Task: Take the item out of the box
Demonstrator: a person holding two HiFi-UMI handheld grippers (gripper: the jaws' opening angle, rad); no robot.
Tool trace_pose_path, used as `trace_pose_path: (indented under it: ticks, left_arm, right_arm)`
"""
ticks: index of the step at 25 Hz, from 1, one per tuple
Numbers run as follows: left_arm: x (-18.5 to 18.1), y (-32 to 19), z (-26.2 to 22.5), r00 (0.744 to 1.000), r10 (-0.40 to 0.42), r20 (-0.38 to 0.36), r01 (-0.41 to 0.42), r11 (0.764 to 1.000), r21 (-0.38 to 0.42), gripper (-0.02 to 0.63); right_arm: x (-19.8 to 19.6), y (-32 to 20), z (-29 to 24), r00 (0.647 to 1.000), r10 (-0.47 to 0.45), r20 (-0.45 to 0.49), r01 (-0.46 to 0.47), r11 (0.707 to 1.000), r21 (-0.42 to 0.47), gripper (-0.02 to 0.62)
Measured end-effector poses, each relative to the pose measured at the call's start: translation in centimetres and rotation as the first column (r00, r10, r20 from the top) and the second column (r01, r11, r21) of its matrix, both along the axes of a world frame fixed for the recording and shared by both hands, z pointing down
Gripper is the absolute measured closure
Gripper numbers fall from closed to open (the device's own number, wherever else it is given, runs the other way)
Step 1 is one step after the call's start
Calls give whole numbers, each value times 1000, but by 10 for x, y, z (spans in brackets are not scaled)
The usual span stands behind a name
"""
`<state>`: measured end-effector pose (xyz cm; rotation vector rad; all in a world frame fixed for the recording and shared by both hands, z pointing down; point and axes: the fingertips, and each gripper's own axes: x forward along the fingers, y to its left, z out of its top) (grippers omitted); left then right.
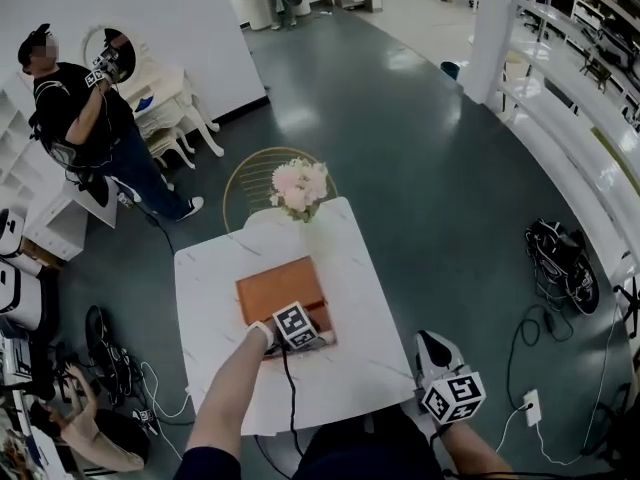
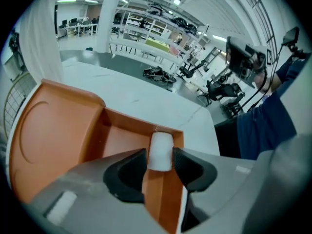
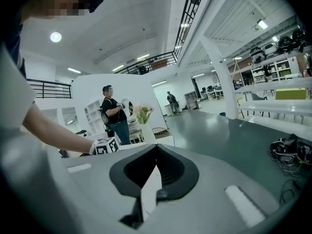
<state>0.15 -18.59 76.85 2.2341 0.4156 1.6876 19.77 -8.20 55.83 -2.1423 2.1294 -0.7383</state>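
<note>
From above, the orange box (image 1: pixel 275 293) lies in the middle of the white table (image 1: pixel 345 248). The left tongs (image 1: pixel 308 340) reach down onto the box's near right corner and cover whatever is inside. Only the left gripper view looks into the box (image 2: pixel 117 135). There a small white item (image 2: pixel 161 147) stands upright in the corner of the open orange compartment, close against the box's wall. It is a plain, matte block with rounded top edges, pale against the orange. The left tongs (image 2: pixel 160 156) are spread wide, one dark pad close on each side of the item, and I see no squeeze on it. The right tongs (image 1: pixel 430 343) hang well off to the right of the box, past the table's edge. Their own view shows the right tongs (image 3: pixel 156 147) pressed together at the tips with nothing between them. That view also catches a vase of pale flowers (image 3: pixel 143 115) beyond the box and a standing person (image 3: pixel 114 113) further back. In the head view the vase (image 1: pixel 298 190) stands at the table's far edge, beyond the box.
</note>
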Motion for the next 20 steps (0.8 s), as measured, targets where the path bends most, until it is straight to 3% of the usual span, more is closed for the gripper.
trace_pose_path:
  ticks: [2,5,9,15,20]
  left_arm:
    - [-7,-2,6,999,25,33,-26,999,32,427]
    - [-6,-2,6,999,25,23,-26,999,41,439]
    - [-7,-1,6,999,24,23,-24,1000,14,437]
    - [-3,0,3,996,87,36,-87,996,-5,468]
    - [-5,1,4,998,69,10,-69,998,-13,471]
  right_arm:
    - [-1,1,0,1000,-6,0,6,1000,-2,592]
    - [-1,1,0,1000,-9,2,9,1000,-2,592]
    - [-6,1,4,1000,-19,13,19,1000,-15,592]
    - [-10,0,9,999,-34,20,35,999,-28,592]
    - [-14,0,18,999,-33,36,35,998,-45,592]
